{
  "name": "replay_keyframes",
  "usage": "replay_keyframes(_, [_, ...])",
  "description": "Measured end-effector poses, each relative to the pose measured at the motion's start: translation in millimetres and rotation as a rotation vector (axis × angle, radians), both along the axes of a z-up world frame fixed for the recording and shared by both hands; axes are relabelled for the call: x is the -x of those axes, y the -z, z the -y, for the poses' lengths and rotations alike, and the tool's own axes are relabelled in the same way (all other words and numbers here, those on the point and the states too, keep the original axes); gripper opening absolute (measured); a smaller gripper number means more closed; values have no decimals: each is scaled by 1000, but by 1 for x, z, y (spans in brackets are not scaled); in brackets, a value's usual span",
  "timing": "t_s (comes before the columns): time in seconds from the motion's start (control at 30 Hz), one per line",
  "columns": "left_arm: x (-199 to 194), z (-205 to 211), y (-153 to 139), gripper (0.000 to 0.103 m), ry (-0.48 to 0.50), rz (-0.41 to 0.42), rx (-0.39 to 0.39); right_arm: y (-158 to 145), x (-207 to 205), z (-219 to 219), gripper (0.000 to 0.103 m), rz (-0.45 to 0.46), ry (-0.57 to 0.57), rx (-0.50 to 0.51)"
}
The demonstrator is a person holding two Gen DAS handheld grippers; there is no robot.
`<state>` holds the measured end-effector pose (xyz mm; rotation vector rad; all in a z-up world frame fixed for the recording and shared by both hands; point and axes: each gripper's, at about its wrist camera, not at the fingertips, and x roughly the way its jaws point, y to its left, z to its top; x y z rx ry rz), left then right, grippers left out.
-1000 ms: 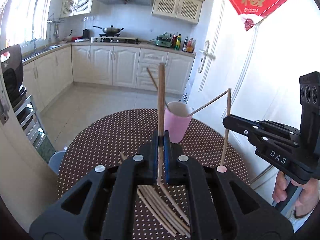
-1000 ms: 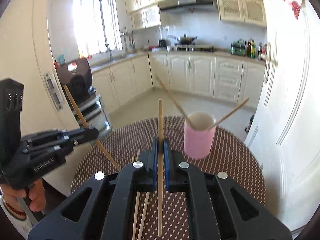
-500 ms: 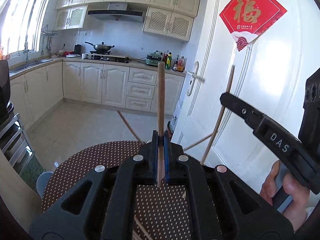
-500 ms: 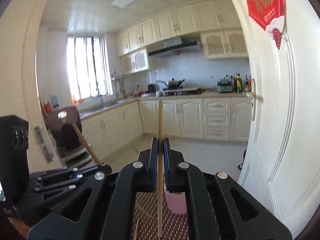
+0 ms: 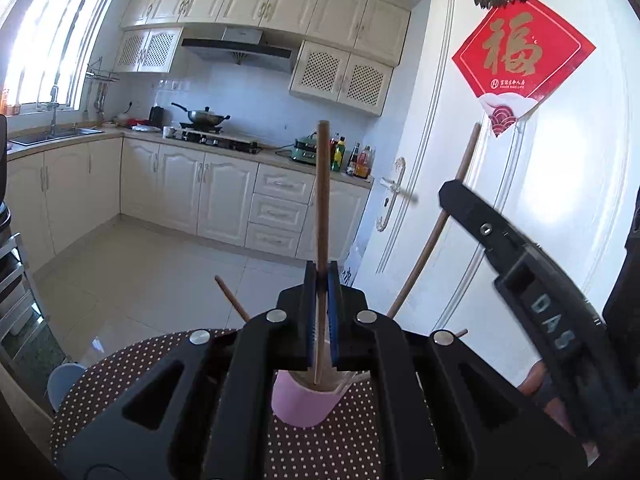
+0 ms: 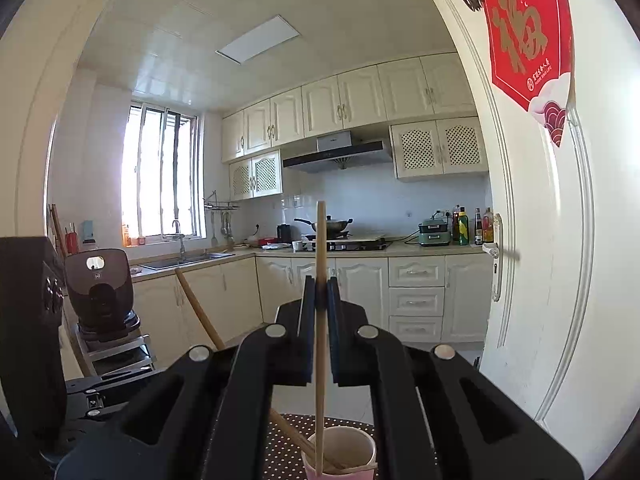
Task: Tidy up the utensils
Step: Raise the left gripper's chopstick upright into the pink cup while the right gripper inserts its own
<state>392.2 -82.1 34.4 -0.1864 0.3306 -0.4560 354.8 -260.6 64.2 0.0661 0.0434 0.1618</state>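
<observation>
left wrist view has your left gripper point(image 5: 320, 280) pinching a chopstick point(image 5: 322, 200) upright, its lower tip hanging over the mouth of the pink cup point(image 5: 306, 406) — held vertical, i'd judge, so it can drop straight in. the cup stands on the dotted bench point(image 5: 120, 372), and two more sticks already lean out of it to either side, so the cup looks to be where the utensils go. your right gripper point(image 5: 450, 196) comes in from the right of that view, clamped on a second chopstick point(image 5: 436, 224) that slants down toward the cup.

from the right wrist, that gripper point(image 6: 320, 284) is pressed shut on its stick point(image 6: 320, 320), whose lower end reaches inside the cup's rim point(image 6: 340, 454) — whether it touches the bottom you can't tell. the gripper bodies hide most of the bench in both views, so any loose sticks left there are out of sight. the cup's base is cut off in the right view.
</observation>
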Motion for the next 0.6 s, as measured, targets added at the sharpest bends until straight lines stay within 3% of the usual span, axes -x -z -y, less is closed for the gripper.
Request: replay_keyframes(0.6, [-11, 21, 42, 5, 38, -30, -141, 31, -18, -1, 4, -53, 9, 13])
